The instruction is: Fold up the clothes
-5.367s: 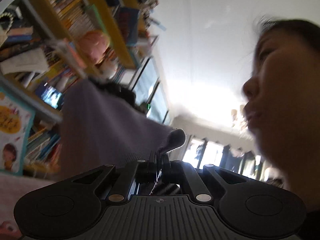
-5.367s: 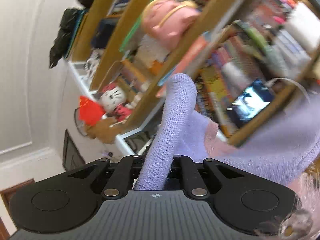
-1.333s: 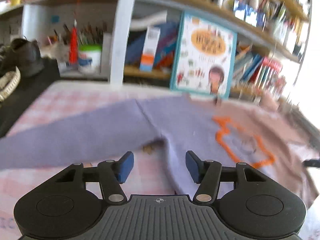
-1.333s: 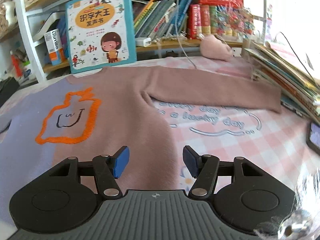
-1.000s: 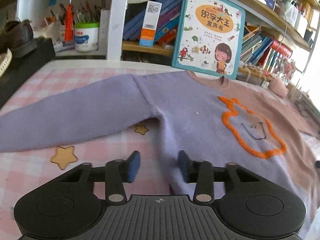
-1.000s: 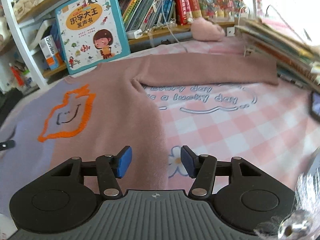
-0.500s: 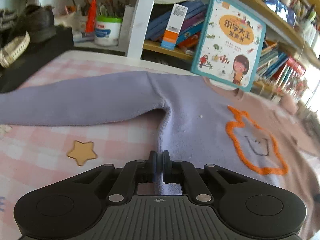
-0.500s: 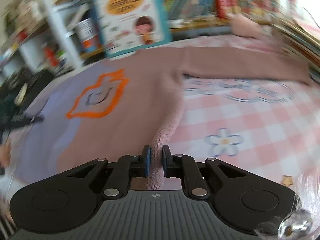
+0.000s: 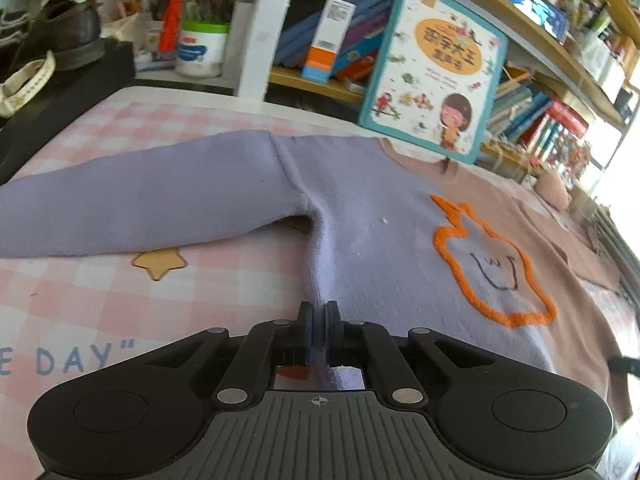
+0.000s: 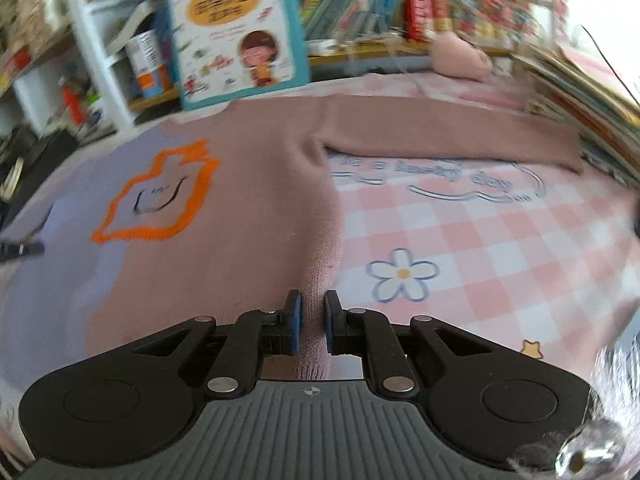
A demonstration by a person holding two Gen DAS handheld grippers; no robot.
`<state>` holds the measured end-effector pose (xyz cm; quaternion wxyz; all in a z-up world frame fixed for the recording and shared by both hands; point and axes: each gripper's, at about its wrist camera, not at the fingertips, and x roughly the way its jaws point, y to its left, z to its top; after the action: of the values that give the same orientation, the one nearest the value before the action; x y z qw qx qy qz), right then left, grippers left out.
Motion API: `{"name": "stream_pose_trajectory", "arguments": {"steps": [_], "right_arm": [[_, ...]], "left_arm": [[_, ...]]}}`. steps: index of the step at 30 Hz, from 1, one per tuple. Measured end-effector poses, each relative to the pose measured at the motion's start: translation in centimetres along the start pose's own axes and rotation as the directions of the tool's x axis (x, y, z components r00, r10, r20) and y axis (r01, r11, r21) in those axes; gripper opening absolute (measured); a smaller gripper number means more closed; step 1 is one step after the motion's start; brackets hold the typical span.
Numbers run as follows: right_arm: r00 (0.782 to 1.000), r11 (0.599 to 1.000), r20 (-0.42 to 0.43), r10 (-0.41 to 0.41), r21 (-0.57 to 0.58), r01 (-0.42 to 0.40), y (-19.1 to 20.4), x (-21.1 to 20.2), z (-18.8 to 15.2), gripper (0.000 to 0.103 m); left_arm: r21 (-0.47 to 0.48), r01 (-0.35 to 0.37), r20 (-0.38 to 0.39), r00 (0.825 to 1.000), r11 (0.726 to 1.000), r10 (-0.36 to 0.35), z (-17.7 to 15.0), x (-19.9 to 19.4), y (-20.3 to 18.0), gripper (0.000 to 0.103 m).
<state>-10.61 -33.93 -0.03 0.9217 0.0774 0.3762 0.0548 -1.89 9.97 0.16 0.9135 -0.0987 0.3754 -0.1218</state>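
1. Slippage worries me most: my left gripper (image 9: 319, 316) has its fingers pressed together on a thin pinch of the lilac side edge near the hem, which could pull free if I lift fast.
2. My right gripper (image 10: 312, 314) nips the pink hem edge between narrowly parted fingers; uneven lifting between the two would skew any fold.
3. Spread sleeves could drag and bunch underneath.
4. The soft knit half-lilac, half-dusty-pink sweater with an orange outlined face (image 9: 400, 216) lies flat, front up, on the pink checked cloth (image 10: 500, 248), neckline toward its far edge by the teal picture book (image 9: 432, 68), hem at the near edge.
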Motion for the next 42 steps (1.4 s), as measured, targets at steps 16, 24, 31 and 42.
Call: {"name": "stream_pose_trajectory", "arguments": {"steps": [16,24,31,42], "right_arm": [[0.997,0.998,0.068,0.043,0.037,-0.045,-0.3,-2.4,-2.5,0.024],[0.991,0.998,0.124,0.052,0.012,-0.054,0.4,-3.2,-4.9,0.024],[0.989,0.999,0.144,0.035,-0.021,-0.033,0.8,-3.7,-5.7,0.024],[0.99,0.997,0.134,0.045,-0.066,-0.036,1.7,-3.6,-6.0,0.013]], "left_arm": [[-0.054,0.048,0.009,0.999,0.997,-0.048,-4.2,-4.6,-0.7,0.023],[-0.008,0.051,0.066,0.997,0.999,-0.051,-6.7,-6.2,-1.9,0.023],[-0.011,0.068,0.102,0.993,0.998,-0.067,-7.7,-7.0,-1.6,0.023],[-0.045,0.067,0.118,0.991,0.997,-0.061,-7.6,-6.5,-0.5,0.006]]}}
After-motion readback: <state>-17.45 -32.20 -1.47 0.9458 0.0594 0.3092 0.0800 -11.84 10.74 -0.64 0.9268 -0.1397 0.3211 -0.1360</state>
